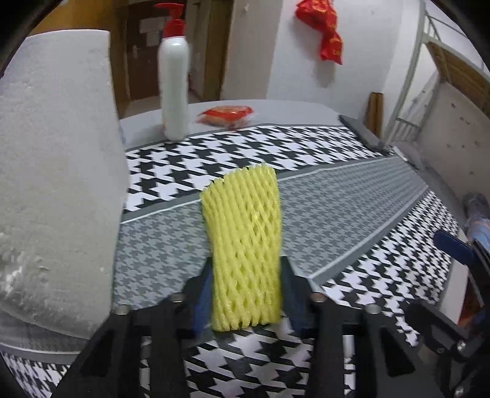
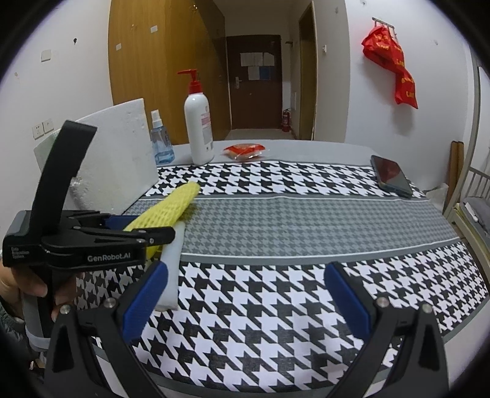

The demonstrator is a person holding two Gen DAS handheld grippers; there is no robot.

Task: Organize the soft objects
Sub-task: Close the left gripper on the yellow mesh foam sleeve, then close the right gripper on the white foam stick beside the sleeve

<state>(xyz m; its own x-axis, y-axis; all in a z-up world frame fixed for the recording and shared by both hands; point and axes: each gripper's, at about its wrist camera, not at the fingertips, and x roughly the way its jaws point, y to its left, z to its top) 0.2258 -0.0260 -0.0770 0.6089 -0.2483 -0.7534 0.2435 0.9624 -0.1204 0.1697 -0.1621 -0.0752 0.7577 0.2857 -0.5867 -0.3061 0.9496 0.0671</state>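
Two black gripper arms with blue pads fill the bottom of the left wrist view. Between them the left gripper (image 1: 246, 294) is closed on a yellow foam net sleeve (image 1: 245, 245), which juts away from the camera, up the centre of the frame, above a houndstooth tablecloth (image 1: 352, 214) in black, white and grey bands. A large white foam block (image 1: 58, 183) takes up the left side of the frame. At upper centre a white pump bottle (image 1: 174, 88) with a red top stands on the table, with a red snack packet (image 1: 226, 114) lying just to its right. A red cloth (image 1: 324, 27) hangs on the wall at upper right.

Blue-padded fingers of the right gripper (image 2: 245, 297) stand wide apart at the bottom of the right wrist view, with nothing between them, over the same tablecloth (image 2: 306, 220). At left, a person's hand (image 2: 18, 281) holds the left gripper (image 2: 165, 234), seen from the side, with the yellow sleeve (image 2: 171, 205) pinched in it and pointing toward the upper centre. A flat white foam strip (image 2: 171, 275) lies on the cloth beneath it. Behind stands the white block (image 2: 122, 153), then a small blue spray bottle (image 2: 160, 144) and the pump bottle (image 2: 199, 125), side by side. The red packet (image 2: 245, 150) lies to their right. A dark phone (image 2: 392, 175) lies near the right edge of the table, and the red cloth (image 2: 392, 64) hangs at upper right.
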